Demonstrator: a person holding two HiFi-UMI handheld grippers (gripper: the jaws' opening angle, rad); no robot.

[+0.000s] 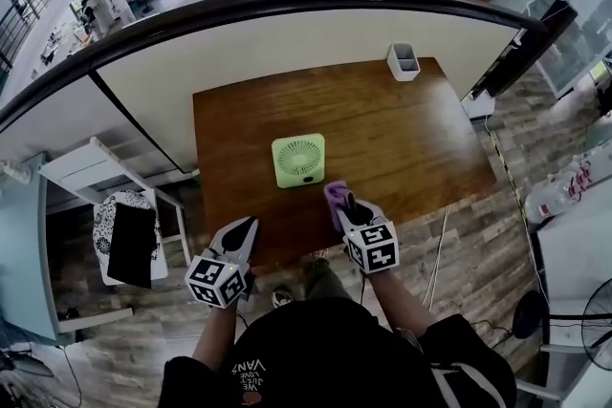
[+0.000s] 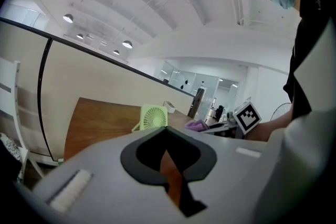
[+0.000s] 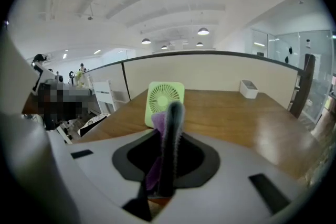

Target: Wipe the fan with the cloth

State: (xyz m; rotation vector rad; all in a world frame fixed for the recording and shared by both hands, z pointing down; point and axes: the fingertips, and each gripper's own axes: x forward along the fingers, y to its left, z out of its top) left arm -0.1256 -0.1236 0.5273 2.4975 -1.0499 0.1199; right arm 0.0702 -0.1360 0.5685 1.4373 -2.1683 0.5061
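Head view and both gripper views, one moment. The left gripper (image 1: 248, 225) is held off the near edge of the wooden surface (image 1: 411, 134). Its fingers (image 2: 169, 140) are pressed together with nothing between them, and only a strip of brown wood shows through the slot behind them. The right gripper (image 1: 348, 202) reaches over the near edge of the surface. Its fingers (image 3: 173, 113) are clamped on a purple cloth (image 3: 157, 122), which is pinched along their left side and bunches out past the tips (image 1: 335, 195).

The green fan (image 1: 298, 160), the object of the task, stands propped on the surface ahead of both pairs of fingers. It lies just beyond the tips of the right pair and slightly to their left (image 3: 165, 93), and ahead and to the right of the left pair (image 2: 154, 116). Its round grille faces the person. The cloth sits near the fan's lower right corner and appears to stop short of it, though the overhead angle leaves contact uncertain.

Well beyond the right fingers, at the far edge of the surface, stands a small white container (image 1: 403, 61), also visible past the fan on its right (image 3: 248, 88). From the left gripper view, the right gripper's marker cube (image 2: 247, 117) shows to the right of the left fingers, with the cloth (image 2: 197, 125) beside it.
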